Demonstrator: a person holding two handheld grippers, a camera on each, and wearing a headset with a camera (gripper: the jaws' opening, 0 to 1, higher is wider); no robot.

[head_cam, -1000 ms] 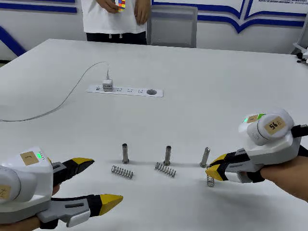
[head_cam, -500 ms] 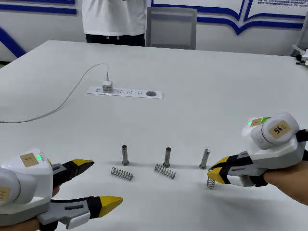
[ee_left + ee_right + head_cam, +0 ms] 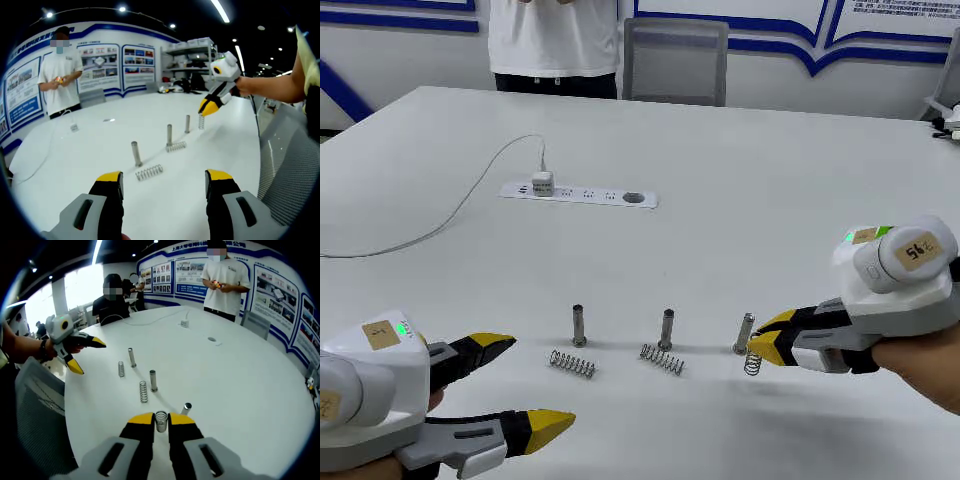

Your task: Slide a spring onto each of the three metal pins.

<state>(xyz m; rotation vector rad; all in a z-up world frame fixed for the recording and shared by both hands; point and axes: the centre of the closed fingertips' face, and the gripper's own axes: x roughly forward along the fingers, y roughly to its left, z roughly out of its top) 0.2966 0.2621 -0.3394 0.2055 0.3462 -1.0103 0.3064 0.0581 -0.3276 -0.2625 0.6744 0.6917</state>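
Three metal pins stand upright in a row on the white table: left pin [image 3: 579,325], middle pin [image 3: 667,328], right pin [image 3: 745,333]. One loose spring [image 3: 571,363] lies in front of the left pin. Another spring [image 3: 661,359] lies in front of the middle pin. My right gripper [image 3: 760,351] is shut on a third spring [image 3: 752,363], [image 3: 161,421], which hangs just beside the right pin [image 3: 186,408], below its top. My left gripper [image 3: 525,385], [image 3: 164,177] is open and holds nothing, low at the near left, short of the left pin [image 3: 136,153].
A white power strip [image 3: 580,191] with a plugged charger [image 3: 543,181] and a cable [image 3: 450,219] lies farther back on the table. A grey chair [image 3: 675,60] and a standing person [image 3: 555,40] are at the far edge. A person sits beyond the table [image 3: 113,302].
My right gripper has lifted slightly and shifted left with the spring, bringing it closer to the right pin. The left gripper has stayed put and open.
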